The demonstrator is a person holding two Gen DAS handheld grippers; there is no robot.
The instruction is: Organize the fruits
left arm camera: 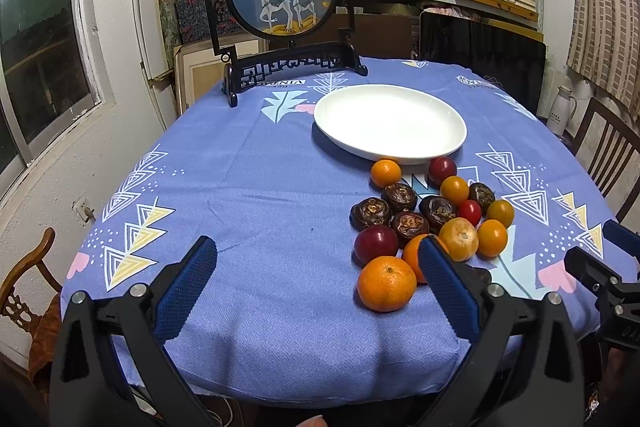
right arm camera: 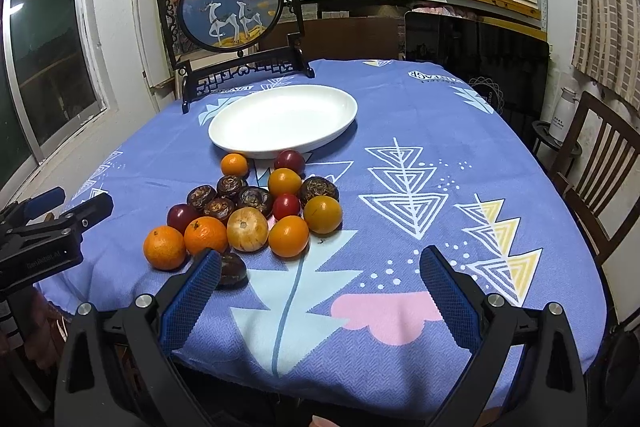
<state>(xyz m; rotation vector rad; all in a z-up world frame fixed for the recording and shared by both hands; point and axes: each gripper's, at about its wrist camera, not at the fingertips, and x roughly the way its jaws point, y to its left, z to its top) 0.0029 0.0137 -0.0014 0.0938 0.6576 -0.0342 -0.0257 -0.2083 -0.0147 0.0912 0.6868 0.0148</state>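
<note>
Blue tablecloth [left arm camera: 248,179], oval plate [left arm camera: 390,123] lengthwise left-right

Sixteen fruits lie in one cluster on the cloth. Three are tangerines [right arm camera: 164,247], two large and one small. Three are smooth yellow-orange fruits [right arm camera: 288,236]. One is a pale striped fruit [right arm camera: 247,229]. Three are red fruits [right arm camera: 182,217], two dark and one small and bright. The brown knobbly fruits [right arm camera: 219,209] seem to number six; the sixth sits half hidden at the lower left of the right wrist view. There is one white plate [right arm camera: 344,105], one round framed picture [right arm camera: 230,7] and one white flask [right arm camera: 562,113].
</note>
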